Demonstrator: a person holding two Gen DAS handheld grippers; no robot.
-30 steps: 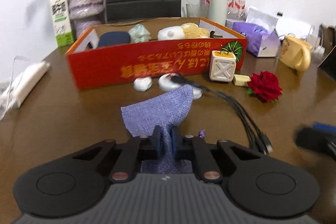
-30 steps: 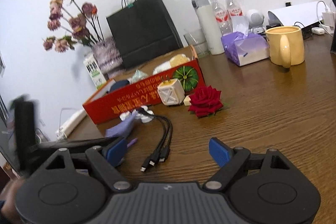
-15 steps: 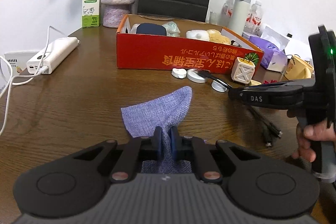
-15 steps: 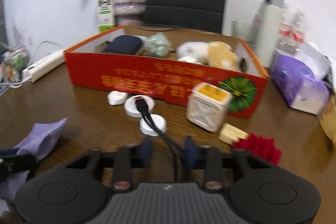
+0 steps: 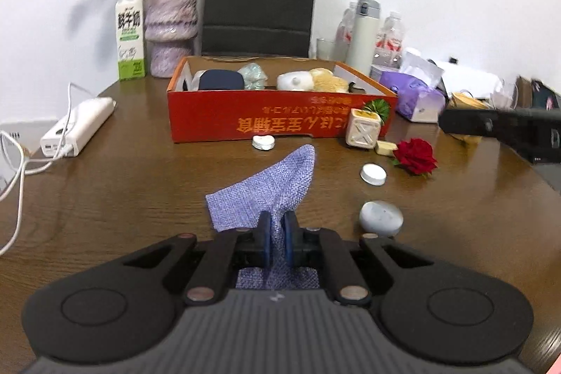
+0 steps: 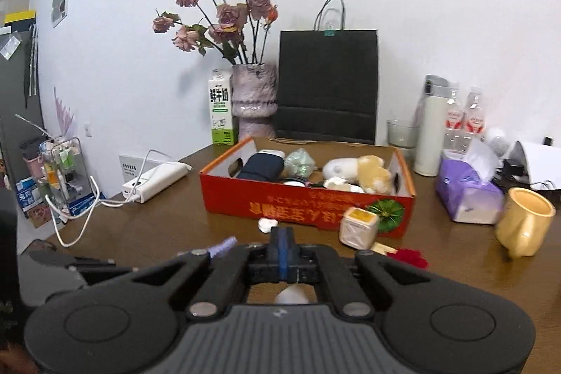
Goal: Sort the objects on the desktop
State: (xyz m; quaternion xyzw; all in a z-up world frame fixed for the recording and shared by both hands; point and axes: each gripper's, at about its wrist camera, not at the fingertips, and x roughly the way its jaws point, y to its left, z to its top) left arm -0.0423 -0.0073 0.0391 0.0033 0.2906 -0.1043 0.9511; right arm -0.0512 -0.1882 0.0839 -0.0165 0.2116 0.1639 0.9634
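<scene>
My left gripper [image 5: 277, 233] is shut on a purple woven cloth [image 5: 270, 188] that lies on the brown table. The red cardboard box [image 5: 277, 114] stands behind it, holding a navy case [image 5: 221, 83], plush toys and other items. My right gripper [image 6: 282, 247] is shut with pads pressed together, raised above the table in front of the box [image 6: 305, 205]; the black cable is not visible and I cannot tell whether it is between the pads. A cream cube [image 5: 363, 130], a red rose [image 5: 415, 156] and white round caps [image 5: 373, 174] lie right of the cloth.
A vase of dried flowers [image 6: 254, 104], milk carton [image 5: 130, 35], black paper bag [image 5: 257, 2], white flask [image 5: 361, 37], purple tissue pack [image 6: 466, 195] and yellow mug [image 6: 524, 223] ring the box. A white power bank [image 5: 79, 127] with cables lies left. A grey-white oval object [image 5: 380, 218] sits near my left gripper.
The right gripper closed over the black cable, then rose and pulled back; the cable is gone from the table. White caps shifted toward the left gripper. The left gripper still holds the cloth.
</scene>
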